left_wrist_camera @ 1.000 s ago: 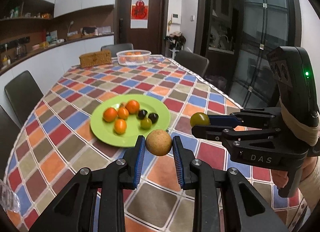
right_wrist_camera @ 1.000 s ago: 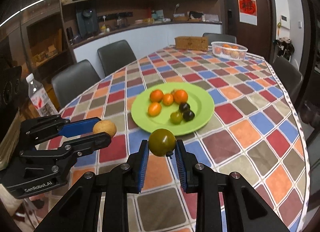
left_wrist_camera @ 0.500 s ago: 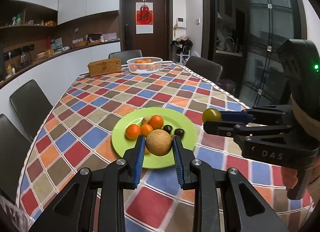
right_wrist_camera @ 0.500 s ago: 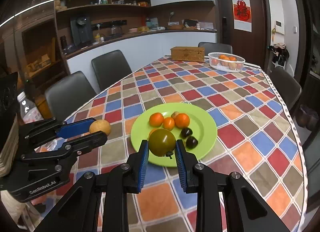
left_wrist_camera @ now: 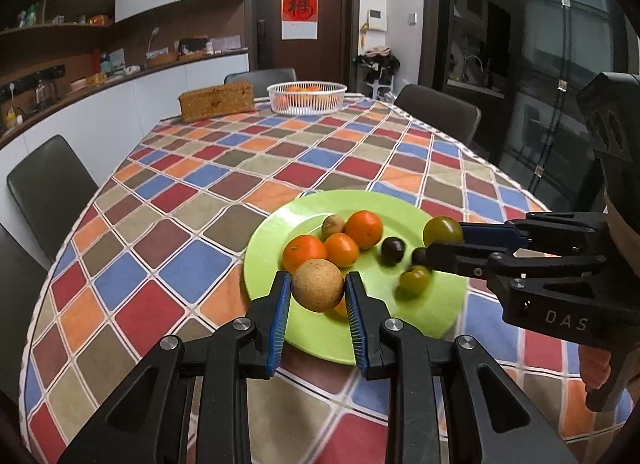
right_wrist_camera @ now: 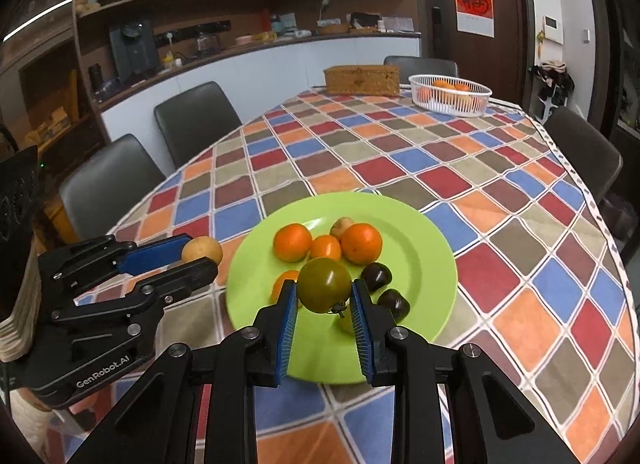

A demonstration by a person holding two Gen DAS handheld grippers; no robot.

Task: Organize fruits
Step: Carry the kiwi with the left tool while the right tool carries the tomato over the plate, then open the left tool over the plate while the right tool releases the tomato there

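Note:
My left gripper (left_wrist_camera: 317, 288) is shut on a round tan-brown fruit (left_wrist_camera: 317, 284) and holds it above the near edge of a green plate (left_wrist_camera: 420, 316). My right gripper (right_wrist_camera: 324, 296) is shut on a green tomato (right_wrist_camera: 324, 285) and holds it above the same plate (right_wrist_camera: 420, 264). The plate holds several orange fruits (left_wrist_camera: 363, 229), two dark plums (left_wrist_camera: 392, 250) and a small green fruit (left_wrist_camera: 415, 280). The right gripper with its tomato (left_wrist_camera: 442, 230) shows at the right of the left wrist view. The left gripper with its fruit (right_wrist_camera: 202, 250) shows at the left of the right wrist view.
A white basket (left_wrist_camera: 306, 98) with oranges and a woven brown box (left_wrist_camera: 216, 101) stand at the far end of the checkered table (left_wrist_camera: 192, 200). Dark chairs (right_wrist_camera: 196, 120) line both sides. A counter with appliances runs along the left wall.
Both grippers have moved forward with their fruits. They now hang over the near part of the green plate, which looks closer and larger.

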